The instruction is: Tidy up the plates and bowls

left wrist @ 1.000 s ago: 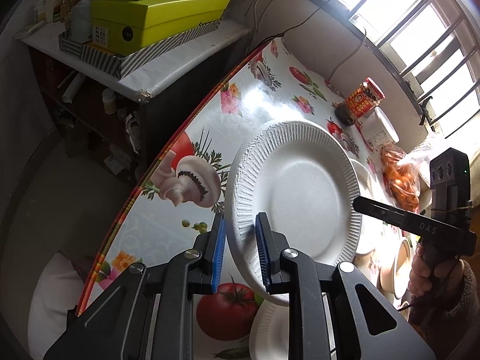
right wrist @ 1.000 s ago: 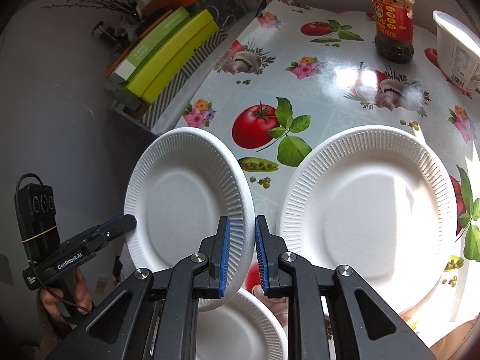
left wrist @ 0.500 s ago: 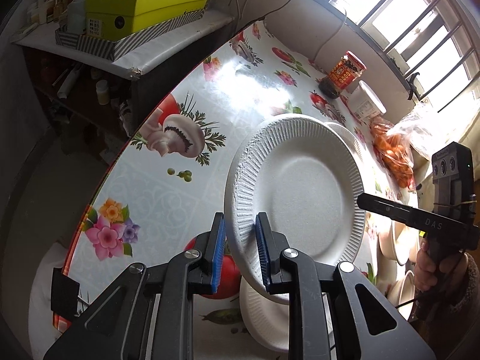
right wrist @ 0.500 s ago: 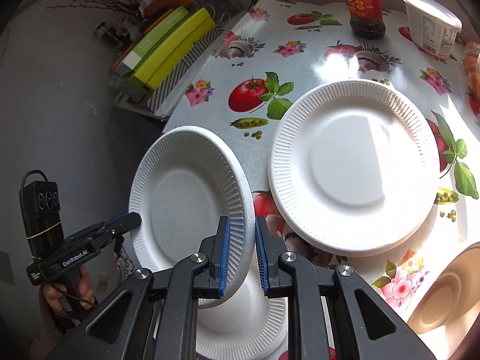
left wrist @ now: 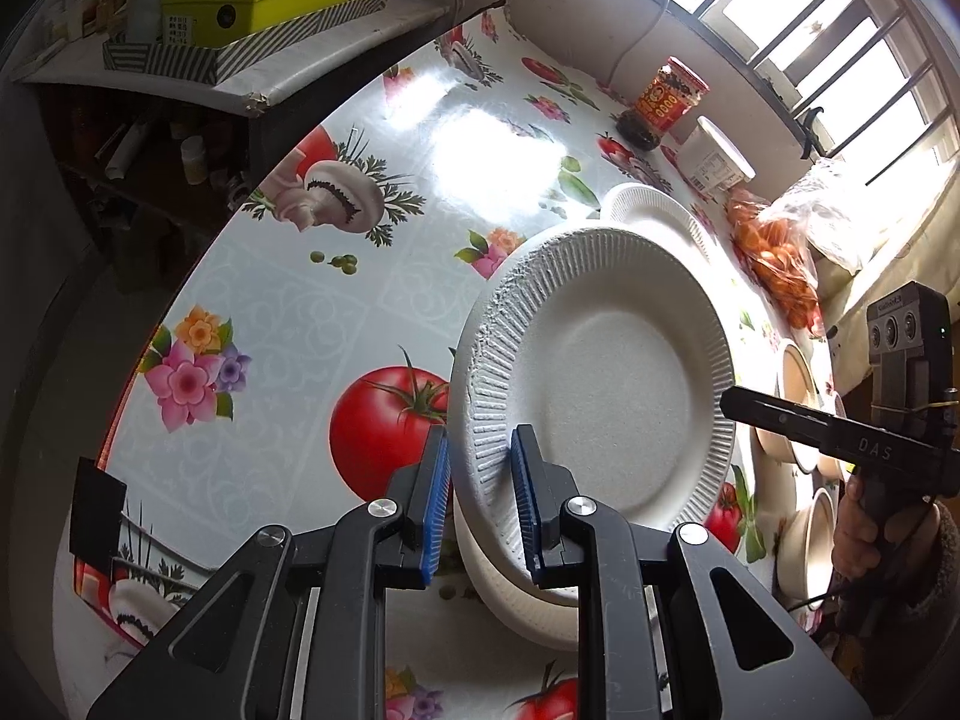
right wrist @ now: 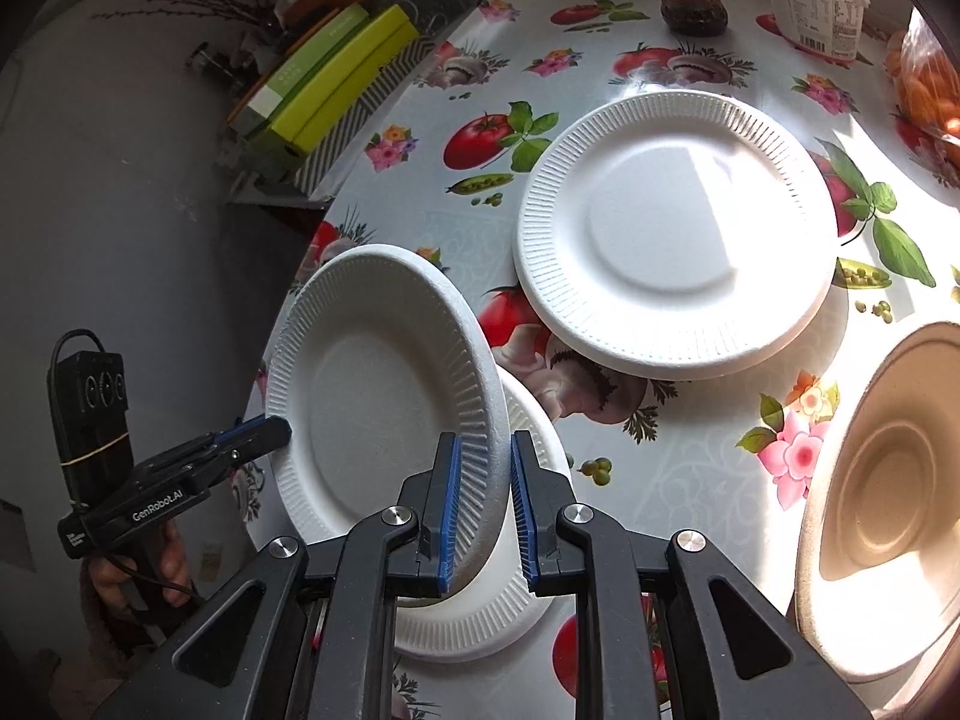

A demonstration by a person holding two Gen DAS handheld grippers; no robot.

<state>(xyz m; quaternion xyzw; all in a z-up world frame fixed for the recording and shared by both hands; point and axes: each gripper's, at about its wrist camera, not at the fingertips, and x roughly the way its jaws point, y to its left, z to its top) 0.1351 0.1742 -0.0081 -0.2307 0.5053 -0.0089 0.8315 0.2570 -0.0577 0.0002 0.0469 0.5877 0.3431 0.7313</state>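
Both claws grip one white foam plate (right wrist: 384, 384) by opposite rim edges: the left claw (left wrist: 480, 498) and right claw (right wrist: 483, 501) each stand narrowly parted, blue pads against the rim. The held plate hangs tilted directly above a second plate (right wrist: 516, 618) lying on the bench (right wrist: 678, 480). Beyond that plate, a third plate (right wrist: 672, 228) lies apart, unstacked. Tan bowls (right wrist: 888, 498) sit to its right. Stacking judged underway; most remains.

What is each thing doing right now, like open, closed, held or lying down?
left gripper, shut on held plate
right gripper, shut on held plate
held plate, tilted, in the air
lower plate, lying flat under it
big plate, lying flat, empty
brown bowl, upright, empty
sauce jar, lid on
white tub, lid on
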